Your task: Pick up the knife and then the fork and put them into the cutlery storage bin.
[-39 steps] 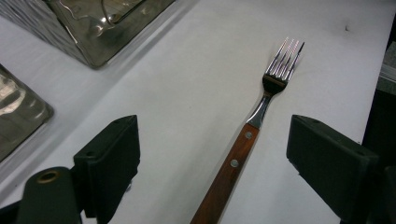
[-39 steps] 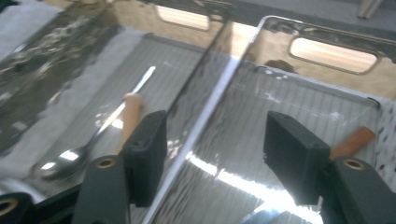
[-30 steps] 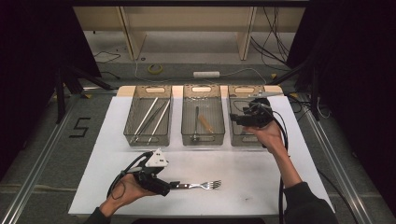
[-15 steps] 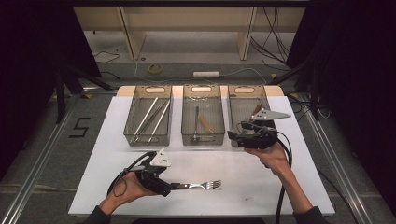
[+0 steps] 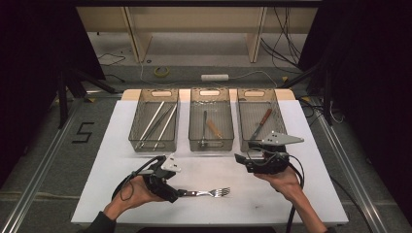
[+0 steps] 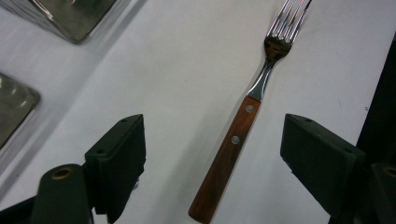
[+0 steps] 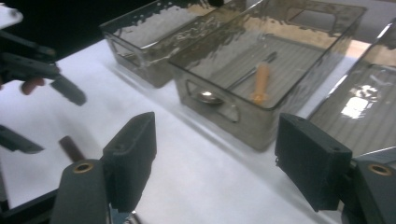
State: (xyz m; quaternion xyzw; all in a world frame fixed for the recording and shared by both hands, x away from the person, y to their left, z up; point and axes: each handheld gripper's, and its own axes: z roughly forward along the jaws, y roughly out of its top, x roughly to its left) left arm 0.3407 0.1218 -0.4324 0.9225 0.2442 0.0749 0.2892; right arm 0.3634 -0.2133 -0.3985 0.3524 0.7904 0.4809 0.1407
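Note:
A fork (image 5: pixel 209 192) (image 6: pixel 243 135) with a wooden handle lies on the white table top (image 5: pixel 311 194), tines pointing right in the high view. My left gripper (image 5: pixel 180 193) (image 6: pixel 215 126) is open at the front left, one jaw on each side of the fork's handle and neither touching it. My right gripper (image 5: pixel 240 160) (image 7: pixel 215 140) hovers in front of the right bin (image 5: pixel 255 92), pointing left. It is open; its jaws have just been opening a little, with nothing between them. The fork's handle end (image 7: pixel 70 147) lies ahead of it.
Three clear bins stand in a row at the back. The left bin (image 5: pixel 160 92) holds long metal sticks (image 5: pixel 155 121). A wooden-handled spoon (image 5: pixel 213 128) (image 7: pixel 259 81) lies in the middle bin (image 5: pixel 210 92), a wooden-handled knife (image 5: pixel 261 122) in the right one.
My right gripper has come back from over the right bin toward the person and a little lower, turning to point left. The left gripper and the fork have stayed put.

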